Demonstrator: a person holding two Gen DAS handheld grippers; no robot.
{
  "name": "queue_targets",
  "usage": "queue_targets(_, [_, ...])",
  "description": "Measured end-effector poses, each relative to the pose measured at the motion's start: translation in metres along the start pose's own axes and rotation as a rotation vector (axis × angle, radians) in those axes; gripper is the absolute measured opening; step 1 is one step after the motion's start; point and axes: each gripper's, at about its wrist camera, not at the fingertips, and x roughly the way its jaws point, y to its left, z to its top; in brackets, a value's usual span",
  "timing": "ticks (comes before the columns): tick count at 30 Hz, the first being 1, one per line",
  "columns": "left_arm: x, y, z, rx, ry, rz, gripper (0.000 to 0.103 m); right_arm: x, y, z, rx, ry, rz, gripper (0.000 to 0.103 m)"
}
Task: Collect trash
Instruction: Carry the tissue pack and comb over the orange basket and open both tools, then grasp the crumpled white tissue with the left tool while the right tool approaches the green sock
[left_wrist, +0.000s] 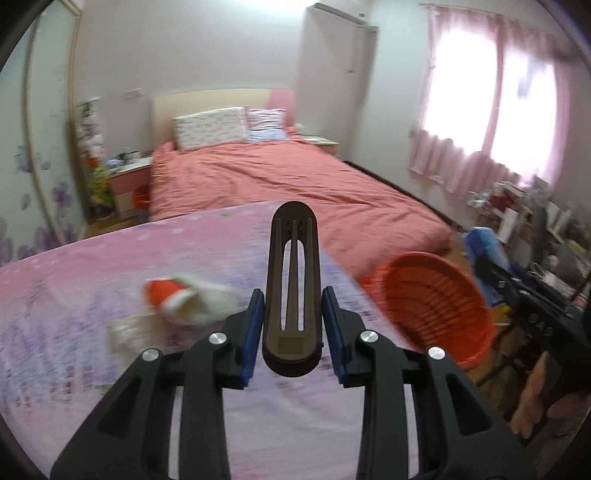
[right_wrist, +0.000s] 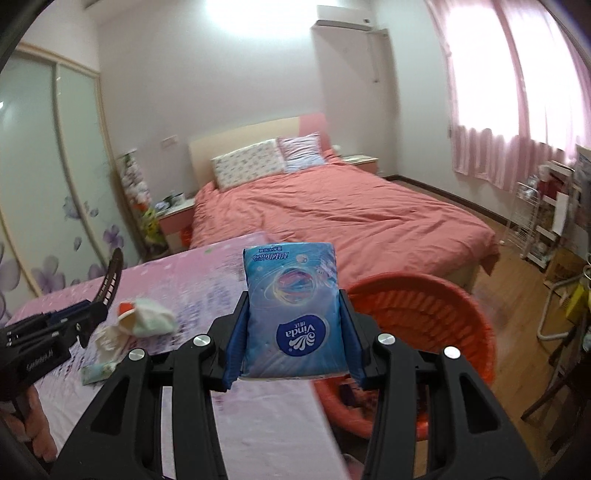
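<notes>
Left hand-held gripper (left_wrist: 293, 325): blue pads closed on a dark brown slotted piece, a comb (left_wrist: 292, 288) by the look of it, standing up between the jaws. In the right wrist view the same comb (right_wrist: 110, 282) shows from the side, curved, above the left hand-held gripper (right_wrist: 79, 319).

Right hand-held gripper (right_wrist: 295, 339): pads pressed against both sides of a blue tissue pack (right_wrist: 293, 314), print upside down, held upright above the bench (right_wrist: 207, 280).

Bench carries a pink floral cloth. On it, left of both grippers, a crumpled white wad with a red-orange part (left_wrist: 188, 299); blurred, cannot tell what it is. Just beside the wad, toward the camera, pale crumpled paper (right_wrist: 107, 339) and a small light-green packet (right_wrist: 96, 372).

Orange basket (left_wrist: 436, 302) sits off the right edge of the bench, lower than the bench top, between bench and bed (left_wrist: 295, 184). From the right wrist, the basket (right_wrist: 424, 317) lies just right of and behind the tissue pack; some small dark items are inside near its near wall, too blurred to identify.

Bed has a salmon cover, two pillows at the headboard. Pink curtains (left_wrist: 491, 110) over a bright window on the right.
</notes>
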Motion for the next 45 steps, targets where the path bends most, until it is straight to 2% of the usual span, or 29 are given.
queue_targets(3, [0.015,-0.039,0.004,0.038,0.006,-0.071,0.032,0.005,-0.025,0.002,0.034,0.000,-0.043,0.046])
queue_targets(9, [0.054,-0.105,0.007,0.088,0.040,-0.199,0.032,0.018,-0.071,0.002,0.123,0.015,-0.072,0.046])
queue_targets(14, [0.094,-0.138,0.012,0.124,0.074,-0.244,0.032,0.032,-0.109,0.002,0.213,0.029,-0.079,0.046])
queue_targets(16, [0.114,-0.151,0.011,0.145,0.102,-0.244,0.033,0.039,-0.117,0.002,0.234,0.033,-0.079,0.050])
queue_targets(19, [0.140,-0.156,0.006,0.153,0.151,-0.215,0.040,0.051,-0.125,-0.003,0.252,0.057,-0.084,0.055])
queue_targets(20, [0.146,-0.155,0.004,0.153,0.162,-0.201,0.049,0.054,-0.127,-0.004,0.254,0.063,-0.085,0.056])
queue_targets(21, [0.153,-0.152,0.001,0.144,0.174,-0.181,0.053,0.059,-0.128,-0.007,0.254,0.073,-0.084,0.060])
queue_targets(24, [0.161,-0.141,-0.003,0.124,0.191,-0.164,0.057,0.060,-0.125,-0.017,0.235,0.089,-0.090,0.067])
queue_targets(32, [0.134,-0.094,-0.019,0.134,0.155,-0.016,0.074,0.053,-0.116,-0.028,0.207,0.116,-0.153,0.085])
queue_targets(35, [0.118,-0.062,-0.028,0.126,0.139,0.064,0.077,0.051,-0.106,-0.034,0.171,0.119,-0.169,0.093])
queue_targets(39, [0.099,-0.017,-0.037,0.104,0.133,0.162,0.077,0.049,-0.088,-0.040,0.105,0.123,-0.170,0.093])
queue_targets(45, [0.073,0.078,-0.049,0.018,0.130,0.369,0.078,0.046,-0.050,-0.050,0.023,0.126,-0.129,0.094])
